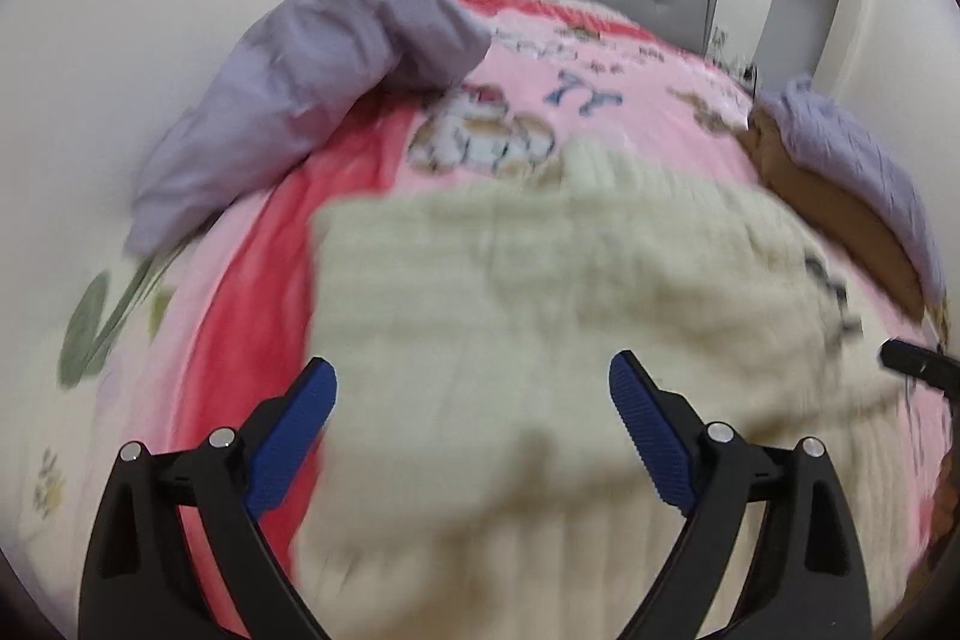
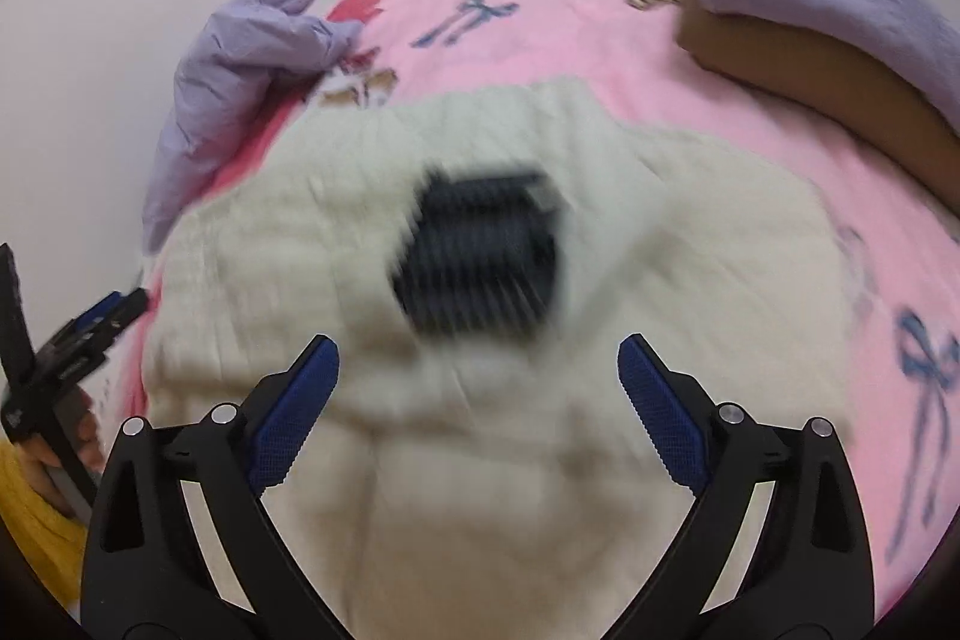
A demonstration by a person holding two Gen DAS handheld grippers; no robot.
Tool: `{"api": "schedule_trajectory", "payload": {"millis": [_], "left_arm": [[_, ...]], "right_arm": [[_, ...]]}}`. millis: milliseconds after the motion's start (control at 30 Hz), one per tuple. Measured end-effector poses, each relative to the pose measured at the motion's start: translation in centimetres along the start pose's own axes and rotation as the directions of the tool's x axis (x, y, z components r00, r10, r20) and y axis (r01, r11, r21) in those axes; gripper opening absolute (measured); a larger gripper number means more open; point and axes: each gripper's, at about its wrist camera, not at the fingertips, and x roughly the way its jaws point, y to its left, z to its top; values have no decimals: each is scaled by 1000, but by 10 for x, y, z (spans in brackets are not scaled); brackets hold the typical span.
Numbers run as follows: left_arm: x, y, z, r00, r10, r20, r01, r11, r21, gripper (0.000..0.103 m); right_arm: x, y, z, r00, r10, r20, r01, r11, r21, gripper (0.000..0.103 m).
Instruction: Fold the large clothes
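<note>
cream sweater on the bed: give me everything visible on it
The sweater is cream, a thick ribbed knit by the look, with a dark ribbed patch on its upper layer. It lies folded into a rough block, flat on the pink blanket, between a lilac garment on one side and a brown and lilac pile on the other. Both frames are motion-blurred. The left gripper and right gripper hang open above it; neither grips it.

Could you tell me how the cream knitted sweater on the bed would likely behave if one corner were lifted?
The cream sweater would probably drape and sag; it lies soft and creased. Its thick ribbed knit suggests some weight. It may drag on the fuzzy pink blanket.
</note>
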Motion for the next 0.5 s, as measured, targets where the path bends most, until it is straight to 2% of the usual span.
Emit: {"api": "schedule_trajectory", "payload": {"millis": [133,200,267,300,433,500], "left_arm": [[-29,21,-49,994,19,-106,-18,1000,11,91],[-41,32,-82,982,25,-189,-21,1000,22,91],[-53,38,-109,970,20,-241,-11,999,41,91],[-62,39,-124,966,22,-259,-5,998,66,91],[-85,32,-169,953,81,-291,-18,977,212,91],[-94,31,-189,946,119,-301,-42,967,251,91]], "right_arm": [[-37,-16,-56,987,-145,-67,143,989,-26,90],[-54,-22,-84,974,-205,-94,202,978,-42,90],[-69,-28,-116,958,-259,-122,251,965,-78,90],[-78,-29,-137,943,-296,-150,279,953,-121,90],[-96,-28,-195,910,-346,-229,287,923,-256,90],[-100,-25,-220,900,-358,-249,278,911,-304,90]]}}
